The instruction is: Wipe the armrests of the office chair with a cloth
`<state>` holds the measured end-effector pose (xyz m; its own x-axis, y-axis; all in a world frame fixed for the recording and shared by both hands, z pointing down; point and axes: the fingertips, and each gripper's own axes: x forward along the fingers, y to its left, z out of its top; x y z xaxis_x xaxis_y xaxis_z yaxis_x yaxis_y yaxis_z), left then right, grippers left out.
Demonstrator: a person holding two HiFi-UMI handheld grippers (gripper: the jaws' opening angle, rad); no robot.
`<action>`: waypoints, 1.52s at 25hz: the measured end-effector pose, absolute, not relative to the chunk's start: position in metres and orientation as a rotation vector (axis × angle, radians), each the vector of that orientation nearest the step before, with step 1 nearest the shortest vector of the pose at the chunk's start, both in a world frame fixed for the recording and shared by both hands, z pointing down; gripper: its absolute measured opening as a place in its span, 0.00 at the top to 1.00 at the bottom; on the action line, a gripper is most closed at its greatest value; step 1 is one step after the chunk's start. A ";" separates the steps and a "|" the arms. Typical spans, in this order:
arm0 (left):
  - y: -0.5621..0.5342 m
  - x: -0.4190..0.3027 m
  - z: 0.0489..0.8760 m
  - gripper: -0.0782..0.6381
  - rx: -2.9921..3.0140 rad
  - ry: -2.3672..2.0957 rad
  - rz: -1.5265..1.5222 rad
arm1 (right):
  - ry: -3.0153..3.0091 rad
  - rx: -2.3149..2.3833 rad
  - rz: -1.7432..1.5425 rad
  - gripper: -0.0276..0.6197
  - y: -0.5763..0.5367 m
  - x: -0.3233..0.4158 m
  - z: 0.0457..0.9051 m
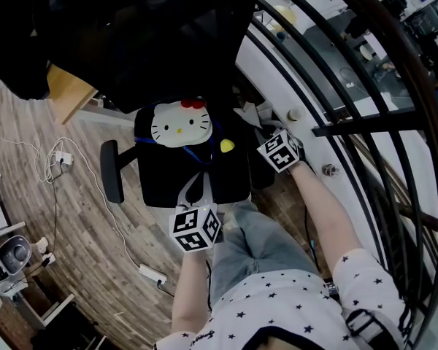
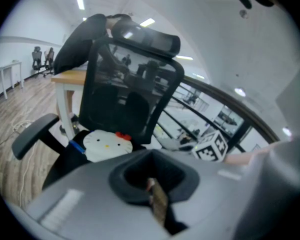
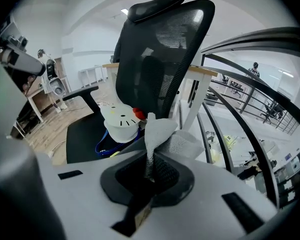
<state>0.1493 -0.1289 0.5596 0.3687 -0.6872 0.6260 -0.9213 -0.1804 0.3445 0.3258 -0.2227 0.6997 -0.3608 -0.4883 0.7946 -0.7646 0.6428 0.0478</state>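
- The right gripper has its fingers clamped on a grey-white cloth. The cloth rises out of the jaws in a twisted fold and spreads out just ahead of them.
- In the head view the right gripper is at the right side of the office chair, with the cloth bunched at its tip (the armrest on that side is covered and cannot be made out).
- The left gripper has its fingers together with nothing between them. It hangs over the front edge of the seat, apart from the cloth.
- The chair's left armrest stands bare, well away from both grippers.
- A white cat-face cushion lies at the back of the seat against the mesh backrest.
- A curved dark railing runs just beside the chair's right.
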 end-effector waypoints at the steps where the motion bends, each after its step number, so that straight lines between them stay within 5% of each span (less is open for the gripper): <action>1: -0.128 0.149 0.559 0.88 1.943 -1.391 0.433 | -2.033 0.972 0.422 0.92 -0.221 0.326 0.699; 38: -0.054 0.162 0.551 0.88 1.997 -1.374 0.420 | -2.063 0.913 0.451 0.92 -0.114 0.318 0.700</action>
<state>0.1620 -0.0538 0.5514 0.3941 -0.6979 0.5981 -0.9131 -0.2228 0.3416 0.3178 -0.1139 0.7001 -0.4046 -0.4471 0.7977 -0.7394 0.6733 0.0023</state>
